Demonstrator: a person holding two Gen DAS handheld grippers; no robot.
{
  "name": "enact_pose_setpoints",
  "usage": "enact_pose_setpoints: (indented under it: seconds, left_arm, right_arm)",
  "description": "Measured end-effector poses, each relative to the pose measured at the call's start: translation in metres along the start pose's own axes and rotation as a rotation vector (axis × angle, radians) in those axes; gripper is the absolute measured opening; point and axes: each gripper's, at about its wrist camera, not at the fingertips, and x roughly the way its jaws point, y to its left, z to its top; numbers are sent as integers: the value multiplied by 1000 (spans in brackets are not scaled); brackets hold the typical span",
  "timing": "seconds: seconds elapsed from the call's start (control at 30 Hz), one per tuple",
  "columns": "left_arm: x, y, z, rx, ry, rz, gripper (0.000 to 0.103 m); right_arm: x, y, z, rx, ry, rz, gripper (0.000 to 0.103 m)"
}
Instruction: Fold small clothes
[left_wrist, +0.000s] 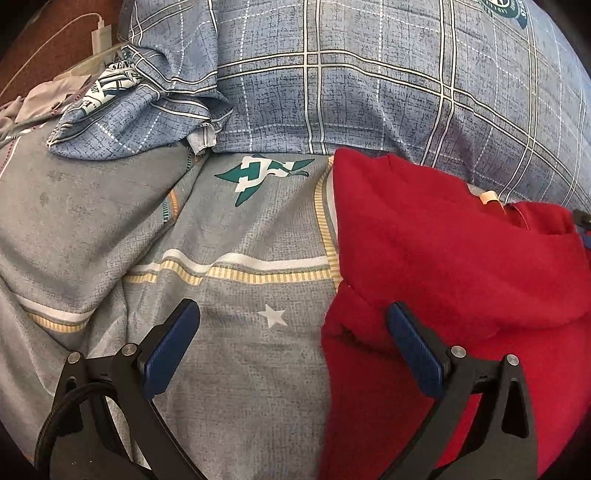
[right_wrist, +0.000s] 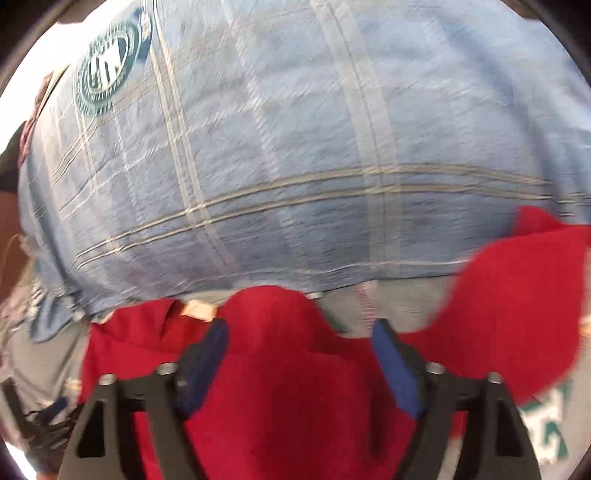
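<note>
So the whole thing is happening on a bed: grey sheet (left_wrist: 229, 229) with yellow-and-white stripe bands, a white star and a teal-and-white emblem printed on it, and a big blue plaid pillow (left_wrist: 369, 85) along the back. A second bit of the same blue plaid fabric is crumpled at the far left, and there's a white charger with its cable on the brown surface beyond.

The red fleece top (left_wrist: 443, 251) lies on the sheet right up against the pillow. My guess is we're partway in: the near part looks doubled over on itself with a soft fold edge, but 1 red flap sticks out loose to the side in the right wrist view, so it's not a tidy packet yet. That flap still needs bringing in, then probably 1 more fold.

My left gripper (left_wrist: 295, 314) has its jaws spread wide, pinching nothing, 1 finger over the sheet and 1 over the red edge. My right gripper (right_wrist: 299, 336) is spread too, above the red fleece, gripping nothing; that view is blurred.

Writing: a small pale tag at the collar is unreadable. The round teal badge on the pillow has lettering I can't make out; the crumpled piece shows something like "SEN".
</note>
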Motion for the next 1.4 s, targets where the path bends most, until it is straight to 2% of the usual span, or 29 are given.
enact_pose_setpoints:
  seconds: [0.03,0.07,0.1,0.13,0.23,0.3,0.47,0.53,0.6,0.67,0.73,0.8,0.83,0.87,0.9,0.93,0.97,1.03,1.13,1.23,1.37,1.4]
  left_arm:
    - [0,0,0,2,0,2,102]
    - [0,-1,0,5,-1,2,102]
    - [0,-1,0,7,-2,2,102]
    - [0,-1,0,10,-3,1,102]
    - [0,-3,0,24,-7,1,102]
    - [0,-3,0,36,-13,7,102]
    - [-2,-1,0,36,-16,5,102]
    - [-4,-2,0,35,-22,9,102]
    - [-7,-2,0,33,-36,13,102]
    - [-12,-3,1,28,-58,4,102]
    - [-17,-5,2,27,-79,-13,102]
    - [-23,-7,2,30,-102,-34,102]
    - [-25,-8,2,31,-109,-43,102]
    - [-26,-8,3,30,-113,-49,102]
    - [-27,-8,3,28,-113,-53,102]
    - [-28,-8,3,26,-112,-56,102]
    - [-28,-8,3,21,-111,-59,102]
    - [-27,-7,3,14,-111,-57,102]
    - [-24,-7,3,10,-101,-50,102]
    - [-21,-6,2,7,-92,-49,102]
    - [-19,-10,0,25,-88,-43,102]
    - [-18,-11,0,31,-88,-40,102]
  right_arm:
    - [8,3,1,-26,30,-9,69]
    - [17,11,2,-73,51,-55,30]
    - [24,16,2,-139,63,-140,17]
    - [29,15,3,-167,66,-206,16]
    - [43,0,0,-138,70,-291,16]
    - [47,-2,-3,-125,65,-305,16]
    - [-9,-1,-6,-63,-22,-251,17]
    - [-42,5,-21,-99,-60,-218,17]
    - [-61,-1,-35,-116,-73,-222,17]
    - [-56,-7,-51,-105,-47,-240,17]
    - [-32,-19,-69,-84,55,-243,17]
    - [-37,-24,-72,-71,-4,-215,20]
    - [-43,-22,-70,-59,4,-201,23]
    - [-50,-24,-70,-42,6,-172,30]
    - [-62,-29,-68,-19,-15,-143,35]
    - [-73,-34,-68,-3,-43,-145,45]
    - [-90,-47,-65,23,-83,-174,52]
    - [-116,-76,-63,109,-155,-235,56]
    - [-134,-136,-64,323,-168,-261,57]
    - [-126,-183,-72,495,-146,-256,57]
    - [-101,-193,-70,519,-103,-242,57]
    - [-95,-192,-66,508,-122,-245,57]
